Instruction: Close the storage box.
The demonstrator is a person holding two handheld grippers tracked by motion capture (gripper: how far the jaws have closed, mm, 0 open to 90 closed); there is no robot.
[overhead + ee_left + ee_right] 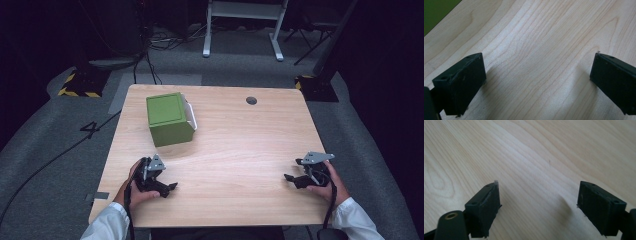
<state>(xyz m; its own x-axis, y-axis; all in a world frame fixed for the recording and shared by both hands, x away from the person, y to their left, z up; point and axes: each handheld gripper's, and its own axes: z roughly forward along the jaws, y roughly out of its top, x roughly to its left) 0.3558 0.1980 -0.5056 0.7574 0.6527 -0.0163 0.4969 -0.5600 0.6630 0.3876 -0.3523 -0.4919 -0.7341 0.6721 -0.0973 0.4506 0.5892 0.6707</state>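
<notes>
The left tool (pixel 167 187) rested low on the near left part of the desk (pixel 235 150), its jaws spread wide with only bare wood grain between them in the left gripper view. The right tool (pixel 291 178) sat at the near right, well apart from the left one, its jaws equally wide over bare wood. Each was held in a hand with a white sleeve (pixel 107 225). A green box (pixel 169 119) stood beyond the left tool on the desk's far left, with a white part showing along its right side.

Light wooden table (pixel 240 165), green box (pixel 169 120) standing on it
</notes>
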